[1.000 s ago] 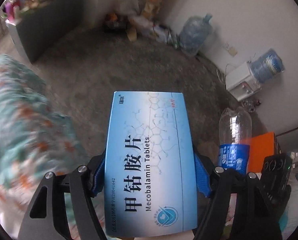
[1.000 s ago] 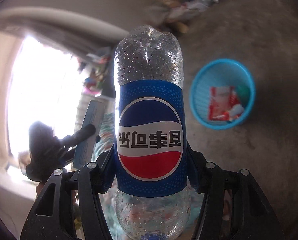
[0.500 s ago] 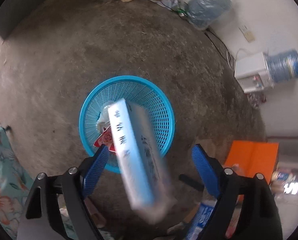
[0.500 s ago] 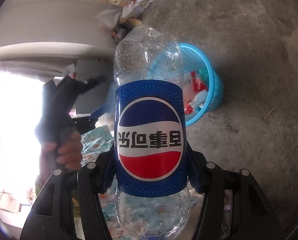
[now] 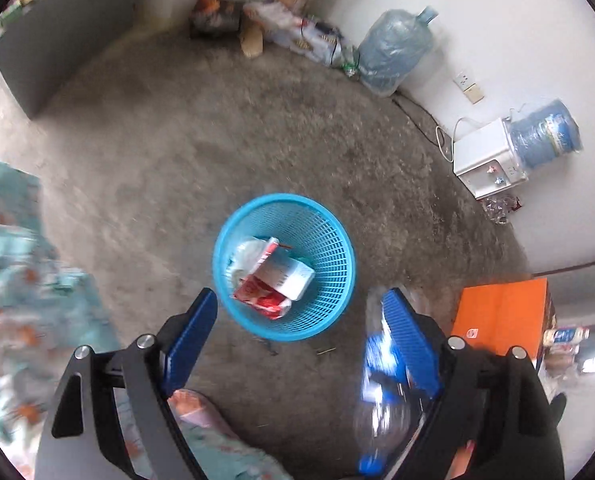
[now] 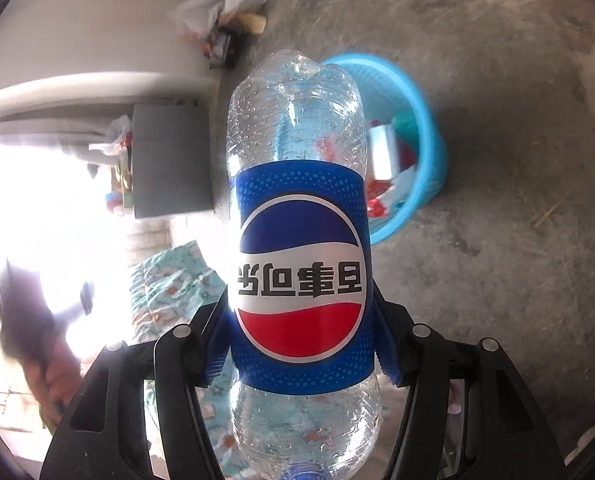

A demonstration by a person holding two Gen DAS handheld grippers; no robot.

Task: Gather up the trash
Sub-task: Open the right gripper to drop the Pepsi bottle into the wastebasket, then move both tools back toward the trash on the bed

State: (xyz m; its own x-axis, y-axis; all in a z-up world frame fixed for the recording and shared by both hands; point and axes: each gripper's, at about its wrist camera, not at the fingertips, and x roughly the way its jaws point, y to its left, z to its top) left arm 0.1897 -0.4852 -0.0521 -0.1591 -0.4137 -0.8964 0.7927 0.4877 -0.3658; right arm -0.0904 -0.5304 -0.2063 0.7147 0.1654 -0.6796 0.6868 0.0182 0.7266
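Trash first: clear cola bottle (image 6: pixel 299 216) clamped at its blue label between the pads of the right hand-held gripper (image 6: pixel 301 344), base pointing ahead toward the blue mesh basket (image 6: pixel 429 160) on the concrete floor (image 6: pixel 497 260). Left hand-held gripper (image 5: pixel 297 336) spread wide and empty above the same basket (image 5: pixel 333 240), jaws just opened over the last moment with nothing between them now; pale medicine box (image 5: pixel 287 276) lying inside on red wrappers (image 5: pixel 257 296).

For a clean drop, judged from this: bring the bottle over the middle of the rim before letting go (a long bottle tips off a light basket easily). Point it more steeply down, base first. Keep clear of the left gripper close by. Open fully and at once, no half-release, so the label does not drag on a pad.
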